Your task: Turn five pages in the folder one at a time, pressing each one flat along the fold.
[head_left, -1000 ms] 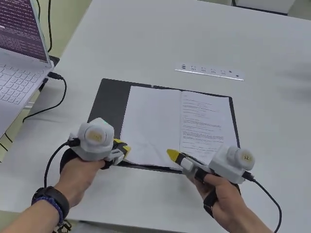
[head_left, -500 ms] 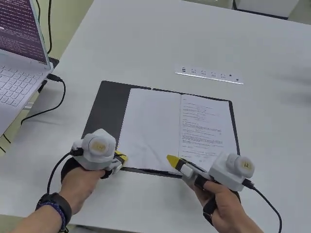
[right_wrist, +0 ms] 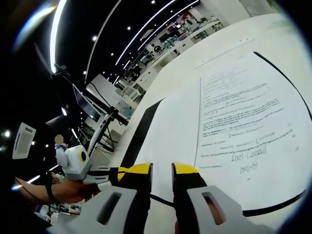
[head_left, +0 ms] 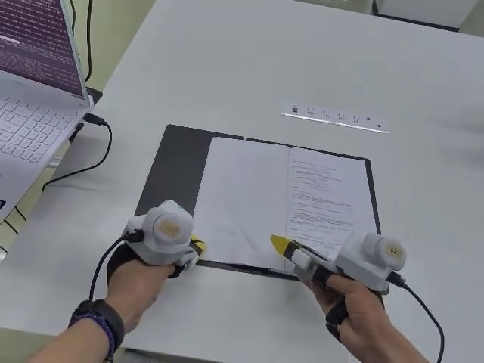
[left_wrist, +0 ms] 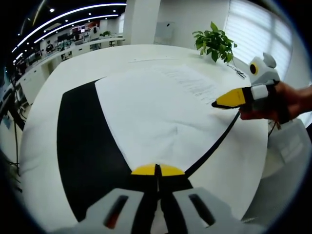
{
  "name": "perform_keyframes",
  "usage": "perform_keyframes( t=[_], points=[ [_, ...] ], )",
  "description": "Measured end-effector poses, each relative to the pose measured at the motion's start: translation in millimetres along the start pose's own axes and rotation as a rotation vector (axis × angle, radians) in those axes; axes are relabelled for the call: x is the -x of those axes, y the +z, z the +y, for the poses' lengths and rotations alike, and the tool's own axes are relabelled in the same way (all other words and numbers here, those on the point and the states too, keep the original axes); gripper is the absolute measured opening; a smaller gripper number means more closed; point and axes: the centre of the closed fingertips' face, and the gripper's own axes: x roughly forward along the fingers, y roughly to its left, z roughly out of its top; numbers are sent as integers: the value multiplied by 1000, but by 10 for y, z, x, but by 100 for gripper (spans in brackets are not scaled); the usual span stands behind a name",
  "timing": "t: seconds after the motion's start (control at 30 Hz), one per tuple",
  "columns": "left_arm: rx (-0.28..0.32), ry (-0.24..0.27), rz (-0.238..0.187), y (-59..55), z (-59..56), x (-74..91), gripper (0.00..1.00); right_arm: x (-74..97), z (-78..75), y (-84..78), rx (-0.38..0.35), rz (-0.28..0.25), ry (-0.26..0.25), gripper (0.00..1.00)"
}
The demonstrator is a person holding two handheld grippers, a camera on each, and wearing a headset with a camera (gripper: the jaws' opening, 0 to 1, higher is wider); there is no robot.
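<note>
A black folder (head_left: 175, 162) lies open on the white table. Its left page (head_left: 242, 200) is blank and lies flat, with a slight ripple near its lower edge. Its right page (head_left: 333, 200) is printed. My left gripper (head_left: 198, 246) sits at the folder's near edge by the blank page's lower left corner, its yellow tips (left_wrist: 156, 169) pressed together over the black cover with nothing between them. My right gripper (head_left: 278, 243) rests low over the near end of the fold; its tips (right_wrist: 161, 174) stand slightly apart with nothing in the gap.
An open laptop (head_left: 30, 98) stands at the far left, its black cable (head_left: 98, 155) curving toward the folder. A flush socket strip (head_left: 339, 118) lies in the table behind the folder. A potted plant (left_wrist: 214, 41) stands beyond the table.
My left gripper has drawn back a little toward the folder's near edge. The right gripper stays near the fold's lower end. The pages lie as before; the head view has shifted.
</note>
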Motion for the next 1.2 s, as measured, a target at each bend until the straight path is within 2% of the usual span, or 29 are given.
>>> perform_keyframes(
  t=[0.37,0.43,0.47,0.57,0.7,0.8,0.97,1.2],
  points=[
    [12,-3,-1,0,-1,9,0,-151,-26,144,1,-11,8,10],
    [13,-3,0,-2,5,4,0,-188,-70,169,1,-11,-6,7],
    [14,-4,0,-3,6,2,0,-209,-150,184,4,-13,-39,4],
    [13,-3,5,-4,5,-2,0,-263,-225,252,-32,-43,-41,1],
    [9,-1,8,-7,10,-10,0,-377,-333,299,-10,-33,-52,0],
    [8,-7,14,-1,5,-8,0,-448,-397,332,-14,-29,-47,0],
    [-1,-8,20,-1,9,-14,0,-544,-414,424,-17,-39,-15,0],
    [-4,-12,22,1,12,-17,0,-629,-459,571,-32,-81,-7,0]
  ],
)
